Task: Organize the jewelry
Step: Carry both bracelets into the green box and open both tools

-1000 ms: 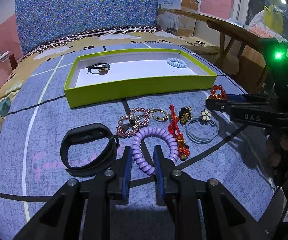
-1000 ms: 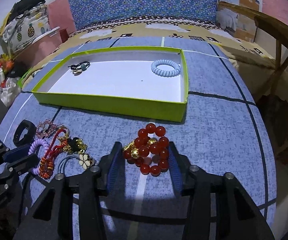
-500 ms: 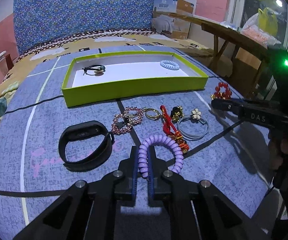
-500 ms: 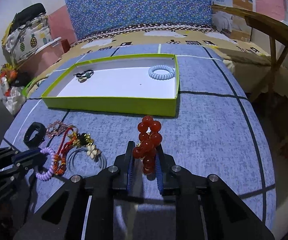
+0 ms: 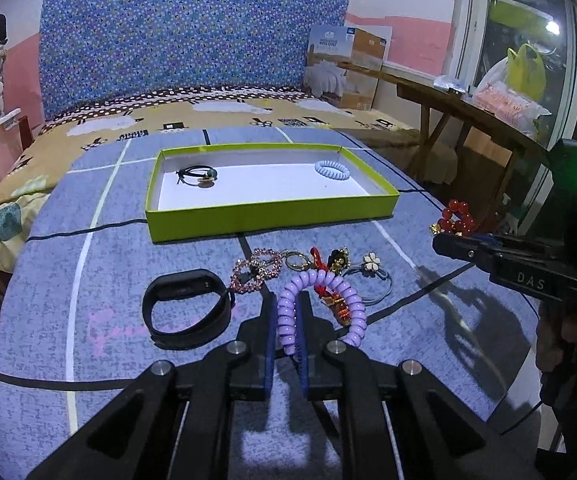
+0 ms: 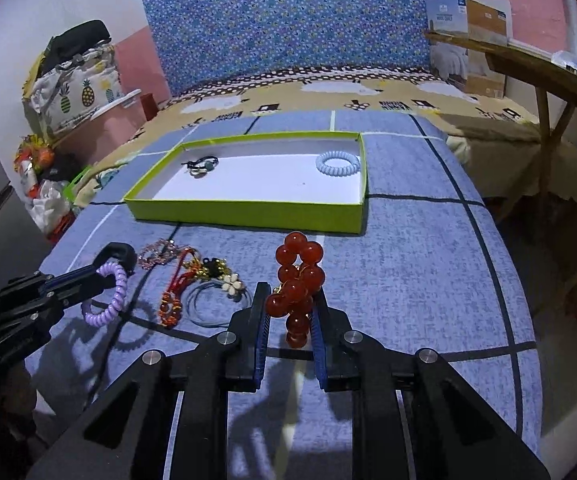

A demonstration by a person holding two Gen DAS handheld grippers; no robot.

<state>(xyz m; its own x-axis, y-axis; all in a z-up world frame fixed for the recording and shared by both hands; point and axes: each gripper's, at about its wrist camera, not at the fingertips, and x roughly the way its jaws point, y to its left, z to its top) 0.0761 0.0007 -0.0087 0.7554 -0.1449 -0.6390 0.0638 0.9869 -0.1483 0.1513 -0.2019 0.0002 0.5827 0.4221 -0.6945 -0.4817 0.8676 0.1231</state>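
Note:
My left gripper [image 5: 287,312] is shut on a purple spiral hair tie [image 5: 320,304] and holds it above the blue bedspread; it also shows in the right wrist view [image 6: 108,296]. My right gripper [image 6: 288,312] is shut on a red bead bracelet [image 6: 298,280], lifted off the bed; it shows at the right of the left wrist view [image 5: 454,220]. The green tray [image 5: 272,214] lies ahead with a pale blue spiral tie [image 5: 331,169] and a black hair tie [image 5: 198,174] inside.
On the bedspread lie a black watch band [image 5: 186,308], a pink bead bracelet [image 5: 256,270], a gold ring [image 5: 297,261], a red knotted cord [image 6: 174,296] and a flower hair tie [image 6: 224,292]. A wooden table [image 6: 544,76] stands at the right.
Both grippers closed on their items a second ago and have since lifted them off the bed. The view has risen and pulled back from the tray.

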